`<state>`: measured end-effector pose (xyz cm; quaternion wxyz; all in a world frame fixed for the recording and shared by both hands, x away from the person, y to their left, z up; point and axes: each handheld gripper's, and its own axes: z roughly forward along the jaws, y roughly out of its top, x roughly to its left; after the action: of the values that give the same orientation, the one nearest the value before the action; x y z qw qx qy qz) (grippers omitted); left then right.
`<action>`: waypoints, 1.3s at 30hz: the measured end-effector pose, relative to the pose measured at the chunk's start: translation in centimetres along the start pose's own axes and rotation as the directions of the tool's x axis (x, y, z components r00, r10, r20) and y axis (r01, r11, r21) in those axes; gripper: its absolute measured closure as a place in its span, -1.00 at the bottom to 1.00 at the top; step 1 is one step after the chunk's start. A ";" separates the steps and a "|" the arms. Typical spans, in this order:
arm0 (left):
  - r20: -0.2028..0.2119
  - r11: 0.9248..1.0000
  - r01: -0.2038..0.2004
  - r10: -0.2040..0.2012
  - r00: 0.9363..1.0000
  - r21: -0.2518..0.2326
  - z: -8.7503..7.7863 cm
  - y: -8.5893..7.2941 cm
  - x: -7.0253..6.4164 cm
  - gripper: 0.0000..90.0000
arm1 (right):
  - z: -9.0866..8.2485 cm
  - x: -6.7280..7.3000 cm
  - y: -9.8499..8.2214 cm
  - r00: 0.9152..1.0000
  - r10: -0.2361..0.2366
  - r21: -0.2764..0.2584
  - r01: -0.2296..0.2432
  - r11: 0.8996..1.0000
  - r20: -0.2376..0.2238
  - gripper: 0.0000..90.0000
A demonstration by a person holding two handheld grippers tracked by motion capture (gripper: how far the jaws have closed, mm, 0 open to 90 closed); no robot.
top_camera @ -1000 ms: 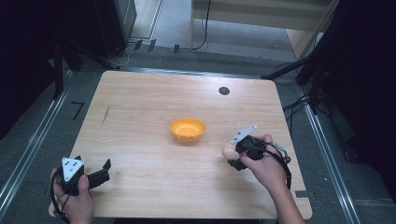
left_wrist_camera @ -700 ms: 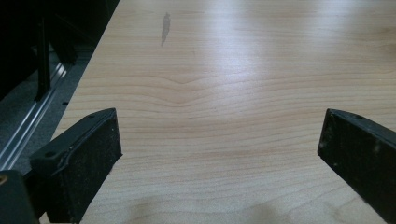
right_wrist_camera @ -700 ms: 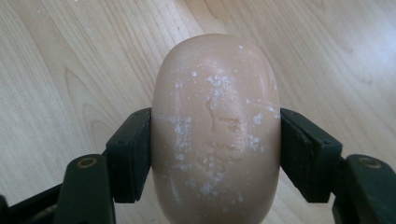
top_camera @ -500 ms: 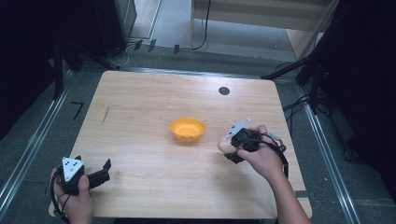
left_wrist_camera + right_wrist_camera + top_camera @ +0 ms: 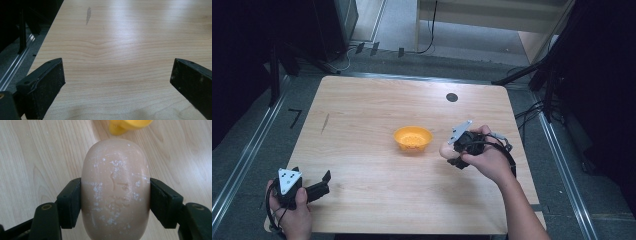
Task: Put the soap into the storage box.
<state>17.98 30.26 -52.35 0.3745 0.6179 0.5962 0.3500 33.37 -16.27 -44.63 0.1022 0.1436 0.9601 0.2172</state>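
Right gripper (image 5: 451,151) is drifting up the table toward the orange bowl (image 5: 412,138) since a second ago, left gripper (image 5: 319,184) is sitting put at the near left corner

Right jaws are clamping a beige oval soap bar (image 5: 115,187) across its narrow sides, bar sticking out past the pads and hanging just short of the bowl, which is peeking in at the top of the right gripper view (image 5: 128,125). Left jaws are standing wide apart over bare wooden table (image 5: 120,50), nothing between them. Judging the bar as rigid, fairly light, but smooth and rounded with a powdery film, so likely slippery; grip across the flanks near mid-length is looking right, a hold nearer the rounded ends would probably be squeezing it out
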 end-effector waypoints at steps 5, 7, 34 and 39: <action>0.001 1.000 -0.003 0.003 1.000 -0.004 0.0 0.0 0.0 -1.00 | 0.2 -0.2 0.8 0.999 -0.044 -0.001 0.044 0.999 -0.007 -0.26; 0.000 1.000 -0.002 0.002 1.000 -0.004 0.0 0.0 0.0 -1.00 | 0.3 -0.4 1.1 0.999 -0.047 -0.002 0.047 0.999 -0.010 -0.26; 0.008 1.000 0.000 0.000 1.000 -0.009 -0.1 0.0 0.0 -1.00 | 1.3 -2.6 6.7 0.984 -0.172 -0.042 0.171 0.984 -0.036 -0.26; 0.009 1.000 0.002 -0.002 1.000 -0.010 -0.1 0.0 0.1 -1.00 | 1.9 -2.7 7.7 0.975 -0.220 -0.028 0.219 0.975 -0.039 -0.26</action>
<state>17.88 30.31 -52.35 0.3806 0.6170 0.5932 0.3500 38.23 -9.70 -42.51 0.1071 0.0310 0.9693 0.2190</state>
